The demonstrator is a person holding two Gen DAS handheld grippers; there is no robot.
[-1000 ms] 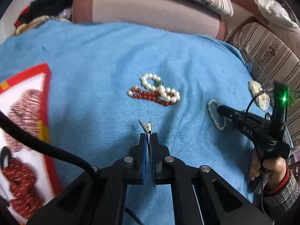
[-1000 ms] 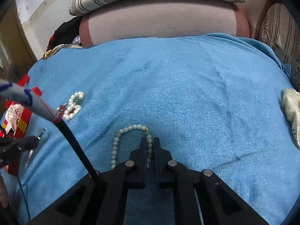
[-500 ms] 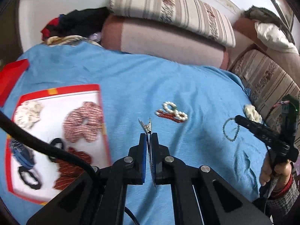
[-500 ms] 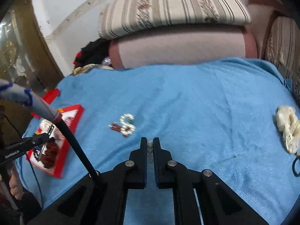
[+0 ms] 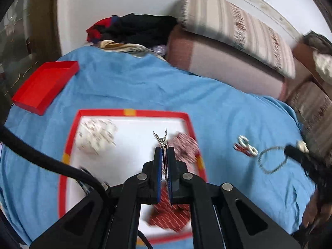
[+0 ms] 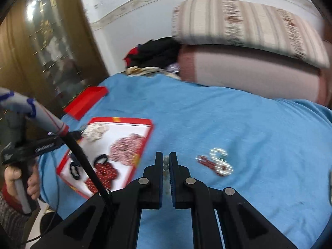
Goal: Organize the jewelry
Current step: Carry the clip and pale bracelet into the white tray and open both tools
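My left gripper (image 5: 165,149) is shut on a silver metal hair clip (image 5: 161,140), whose toothed end sticks out past the fingertips. It hovers above a white tray with a red rim (image 5: 132,112) that holds several scrunchies. My right gripper (image 6: 166,155) is shut on a pale bead bracelet (image 6: 166,167). In the left wrist view that bracelet (image 5: 259,161) hangs as a loop from the right gripper (image 5: 290,148), off the blanket. A pearl bracelet and a red bead bracelet (image 6: 217,161) lie together on the blue blanket (image 6: 228,120). The left gripper (image 6: 79,133) reaches over the tray (image 6: 145,122).
A red lid (image 5: 45,83) lies on the blanket beyond the tray. The tray holds a white scrunchie (image 5: 94,137), a pink checked one (image 5: 184,147), a red patterned one (image 5: 170,215) and black hair ties (image 6: 74,170). Cushions (image 5: 228,58) and clothes (image 5: 134,29) line the far edge.
Both grippers rose and swung left. The tray came under the left gripper with its clip. The right gripper lifted the bead bracelet off the blanket and carried it leftward.
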